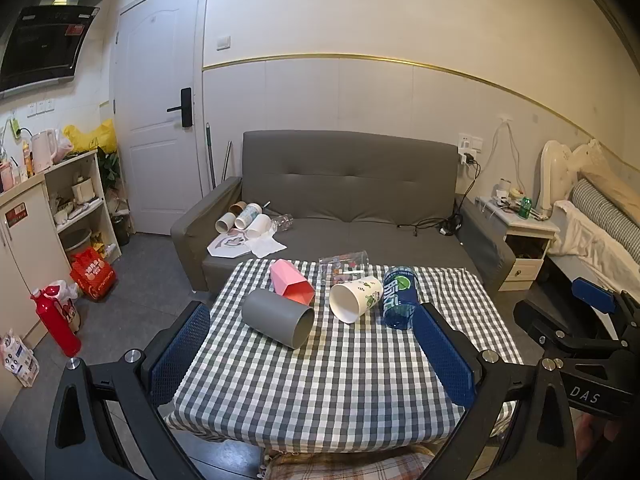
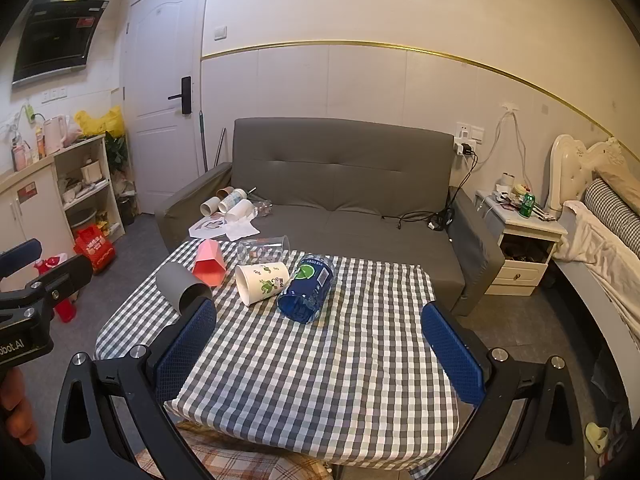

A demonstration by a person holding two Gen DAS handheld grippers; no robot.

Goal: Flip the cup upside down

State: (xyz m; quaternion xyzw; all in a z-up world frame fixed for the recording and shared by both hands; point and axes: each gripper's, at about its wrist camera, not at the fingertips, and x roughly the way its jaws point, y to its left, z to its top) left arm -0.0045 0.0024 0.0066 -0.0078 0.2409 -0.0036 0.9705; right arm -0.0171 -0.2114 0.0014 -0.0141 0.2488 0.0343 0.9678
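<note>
Several cups lie on their sides on the checked table [image 1: 340, 380] [image 2: 320, 380]: a grey cup [image 1: 278, 318] [image 2: 180, 282], a pink faceted cup [image 1: 290, 282] [image 2: 210, 264], a white printed paper cup [image 1: 356, 298] [image 2: 262, 282], a blue cup [image 1: 400, 296] [image 2: 308, 288] and a clear glass [image 1: 344, 266] [image 2: 264, 248]. My left gripper [image 1: 312, 344] is open and empty, above the table's near half. My right gripper [image 2: 320, 340] is open and empty, near the front edge.
A grey sofa [image 1: 348, 200] stands behind the table with more cups and papers [image 1: 248, 228] on its seat. A nightstand [image 1: 524, 236] and bed are on the right. Shelves, a red bag [image 1: 92, 274] and a red flask [image 1: 56, 320] are on the left.
</note>
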